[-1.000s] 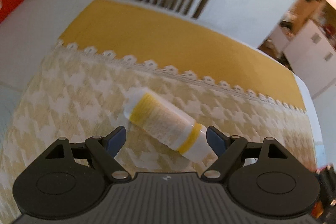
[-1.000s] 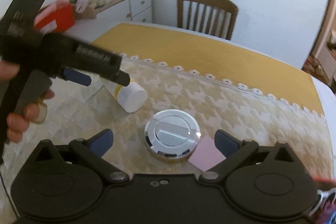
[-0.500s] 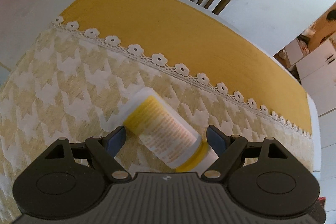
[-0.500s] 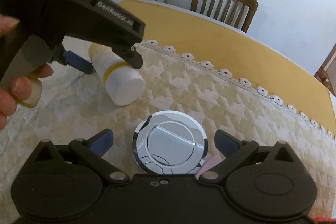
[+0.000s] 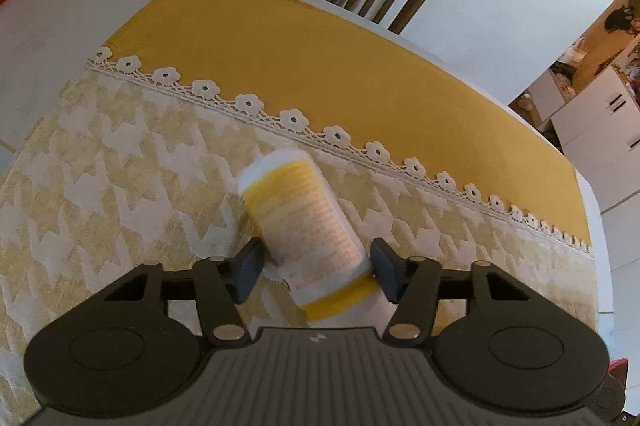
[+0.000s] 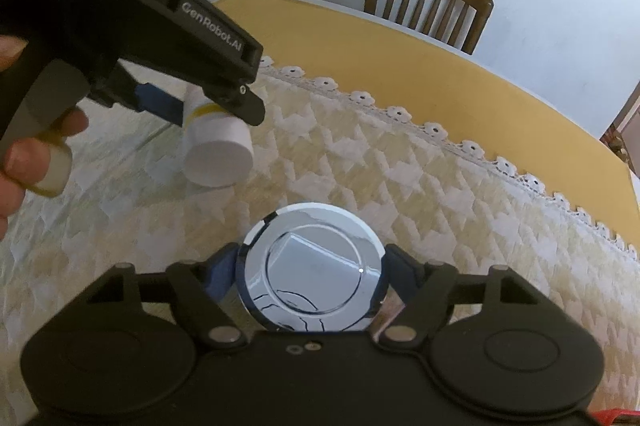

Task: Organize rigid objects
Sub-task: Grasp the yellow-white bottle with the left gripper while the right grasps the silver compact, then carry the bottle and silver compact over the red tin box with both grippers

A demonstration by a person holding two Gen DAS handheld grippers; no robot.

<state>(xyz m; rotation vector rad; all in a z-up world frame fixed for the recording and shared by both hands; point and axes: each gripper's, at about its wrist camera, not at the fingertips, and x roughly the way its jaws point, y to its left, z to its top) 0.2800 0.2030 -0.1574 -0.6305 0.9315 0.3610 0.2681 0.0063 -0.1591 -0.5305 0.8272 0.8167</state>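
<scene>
Left wrist view: your left gripper (image 5: 316, 268) has just been closing, with the white-and-yellow bottle (image 5: 304, 226) between its fingers. The right pad sits at the bottle's side near the yellow band; on the left pad's side a sliver of cloth seems to show, so can't tell if the grip is firm yet. Bottle lies tilted on the patterned tablecloth (image 5: 120, 186), cap end toward you, other end pointing at the lace trim (image 5: 292, 118) w/ the yellow cloth beyond it.

Right wrist view: your right gripper (image 6: 310, 272) has also just been closing, and both blue pads now touch the rim of the round chrome disc (image 6: 312, 266), one on each side, clamped on it. Disc rests on the same tablecloth, right in front of the gripper body. Up-left in this view you see the left gripper (image 6: 192, 106) from the side, astride the bottle (image 6: 218, 150), w/ your hand (image 6: 24, 154) on its trigger. Wooden chair (image 6: 428, 0) stands at the table's far edge.
</scene>
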